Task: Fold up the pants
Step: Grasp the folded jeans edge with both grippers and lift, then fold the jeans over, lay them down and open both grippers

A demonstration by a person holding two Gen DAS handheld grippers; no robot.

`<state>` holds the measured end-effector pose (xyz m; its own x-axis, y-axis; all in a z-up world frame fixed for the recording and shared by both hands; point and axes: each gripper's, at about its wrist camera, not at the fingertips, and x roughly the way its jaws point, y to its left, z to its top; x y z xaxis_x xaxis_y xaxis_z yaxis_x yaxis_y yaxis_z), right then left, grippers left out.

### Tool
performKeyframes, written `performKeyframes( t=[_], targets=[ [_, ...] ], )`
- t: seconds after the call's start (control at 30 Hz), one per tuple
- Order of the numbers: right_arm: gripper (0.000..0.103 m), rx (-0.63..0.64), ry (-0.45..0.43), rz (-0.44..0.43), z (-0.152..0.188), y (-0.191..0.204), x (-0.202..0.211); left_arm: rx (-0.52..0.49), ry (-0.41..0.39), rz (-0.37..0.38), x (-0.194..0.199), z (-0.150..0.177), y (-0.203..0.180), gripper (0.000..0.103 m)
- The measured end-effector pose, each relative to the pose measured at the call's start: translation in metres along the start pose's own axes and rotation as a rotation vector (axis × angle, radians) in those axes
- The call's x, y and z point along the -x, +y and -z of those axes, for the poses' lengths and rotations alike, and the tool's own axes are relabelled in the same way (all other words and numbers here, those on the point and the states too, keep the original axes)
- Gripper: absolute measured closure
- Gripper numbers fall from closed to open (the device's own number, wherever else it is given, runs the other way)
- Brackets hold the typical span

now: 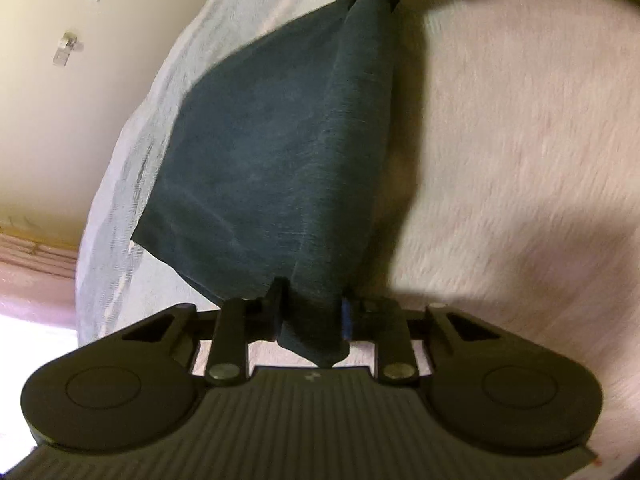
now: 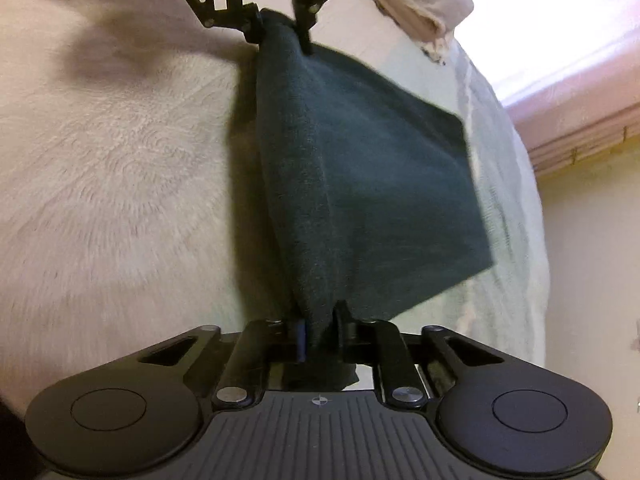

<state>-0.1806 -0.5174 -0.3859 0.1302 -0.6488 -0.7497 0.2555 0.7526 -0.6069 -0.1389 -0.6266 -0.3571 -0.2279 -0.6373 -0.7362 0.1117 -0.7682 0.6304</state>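
Pants point(image 1: 272, 168), dark teal, folded small, stretched taut between both tongs above a fluffy pale blanket point(image 1: 520, 160) on the bed, near its edge where a light sheet point(image 1: 132, 184) drops to the floor. Left tongs point(image 1: 310, 312) pinch one bunched end of the fabric; right tongs point(image 2: 320, 328) pinch the opposite end. Loose flap of the pants hangs out toward the bed edge. Frames motion-blurred.

Soft indoor light, fisheye bend at edges.
Window glare point(image 2: 560, 20) blown out; blanket point(image 1: 520, 160) w/ motion blur; dark shadows under pants point(image 1: 260, 160).
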Motion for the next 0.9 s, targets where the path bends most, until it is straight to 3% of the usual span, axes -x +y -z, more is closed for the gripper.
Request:
performKeyframes(
  t=[0.07, 0.13, 0.23, 0.33, 0.37, 0.43, 0.53, 0.63, 0.7, 0.77, 0.83, 0.9],
  targets=[
    [0.095, 0.024, -0.011, 0.008, 0.010, -0.022, 0.017, 0.076, -0.005, 0.042, 0.018, -0.017, 0.012, 0.084],
    [0.095, 0.057, -0.014, 0.014, 0.023, -0.049, 0.034, 0.217, -0.011, 0.092, 0.037, -0.047, 0.027, 0.084],
    [0.095, 0.124, -0.001, 0.010, 0.062, -0.090, 0.039, 0.388, -0.052, 0.174, 0.050, -0.097, 0.038, 0.084],
    [0.091, 0.089, 0.069, -0.078, 0.105, -0.122, 0.018, 0.529, -0.063, 0.292, 0.034, -0.139, 0.040, 0.078],
    [0.089, 0.056, 0.099, -0.095, 0.114, -0.126, 0.010, 0.571, -0.060, 0.343, 0.027, -0.142, 0.042, 0.074],
    [0.075, -0.034, 0.167, -0.118, 0.122, -0.125, -0.001, 0.610, -0.033, 0.432, 0.016, -0.142, 0.044, 0.071],
    [0.063, -0.204, 0.268, -0.101, 0.126, -0.116, -0.004, 0.686, -0.002, 0.516, 0.018, -0.111, 0.063, 0.071],
    [0.054, -0.600, 0.319, -0.128, 0.135, -0.118, 0.009, 0.818, 0.066, 0.511, 0.019, -0.072, 0.098, 0.071],
    [0.051, -0.895, 0.325, -0.135, 0.146, -0.120, 0.022, 0.882, 0.093, 0.455, 0.011, -0.054, 0.129, 0.071],
    [0.043, -1.259, 0.220, -0.155, 0.157, -0.121, 0.038, 0.924, 0.095, 0.396, 0.003, -0.041, 0.155, 0.069],
    [0.025, -1.589, 0.078, -0.181, 0.166, -0.123, 0.035, 0.942, 0.070, 0.359, -0.011, -0.034, 0.177, 0.061],
    [0.024, -1.859, -0.032, -0.175, 0.177, -0.115, 0.023, 0.941, 0.035, 0.324, -0.031, -0.037, 0.195, 0.057]
  ],
)
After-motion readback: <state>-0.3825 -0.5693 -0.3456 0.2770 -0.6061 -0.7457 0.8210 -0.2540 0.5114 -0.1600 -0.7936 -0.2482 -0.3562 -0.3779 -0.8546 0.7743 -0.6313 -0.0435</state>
